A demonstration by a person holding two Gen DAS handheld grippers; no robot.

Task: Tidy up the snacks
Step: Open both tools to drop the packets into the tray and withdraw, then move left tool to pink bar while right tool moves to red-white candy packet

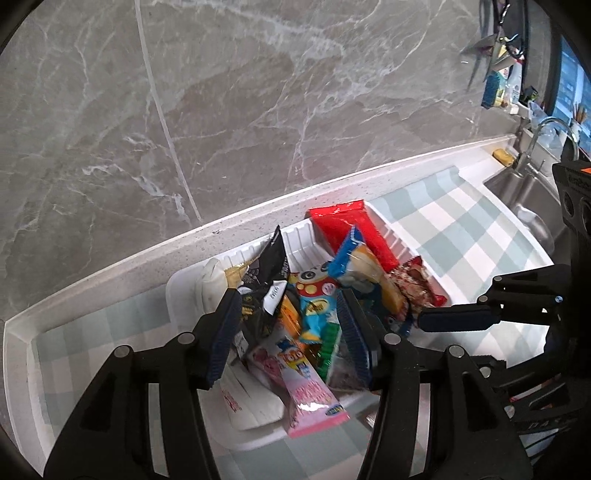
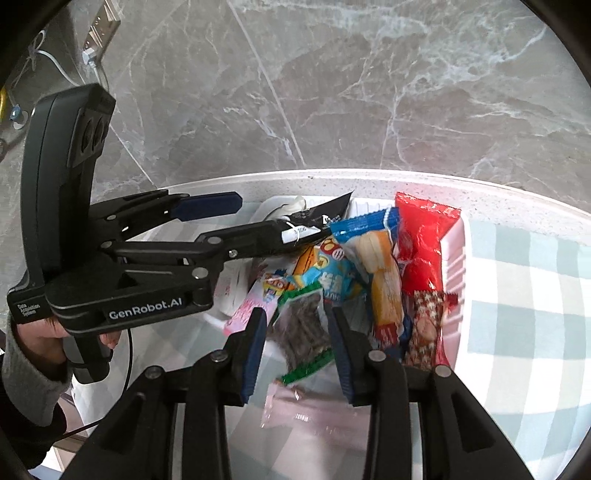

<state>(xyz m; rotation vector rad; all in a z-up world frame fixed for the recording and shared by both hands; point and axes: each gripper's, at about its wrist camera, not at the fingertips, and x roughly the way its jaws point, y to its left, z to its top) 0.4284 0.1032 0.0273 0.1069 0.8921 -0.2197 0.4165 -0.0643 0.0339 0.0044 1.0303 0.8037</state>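
Two tools hang over the snack basket [image 1: 177, 291], both tipped steeply downward toward it. My left tool [image 1: 288, 314] has its jaws spread, with the black packet [image 1: 264, 280] and the blue cartoon packet [image 1: 314, 306] showing in the gap below; the pads press on nothing. My right tool [image 2: 297, 332] is parted more narrowly, and the clear packet of dark sticks with green trim [image 2: 303, 332] lies between its pads, though with the blur I cannot say for sure that they are clear of it; they look apart from it.

The snacks sit piled in a white ribbed basket on the checked cloth [image 1: 461, 221] that covers the desk [image 1: 258, 214], close to the marble wall. A red packet [image 1: 347, 225] leans at the far end, a blue-edged cake wrapper [image 1: 362, 266] lies beside it, and a pink packet [image 1: 306, 398] hangs over the near rim.

From the left wrist I see the sink [image 1: 524, 192] and tap [image 1: 546, 136] off to the right, and the right tool entering from that edge. From the right wrist I see instead the whole left tool from the side, a person's hand [image 2: 55, 332] in a grey sleeve [image 2: 26, 373] gripping its handle, and a wall socket [image 2: 99, 29] up in the corner.
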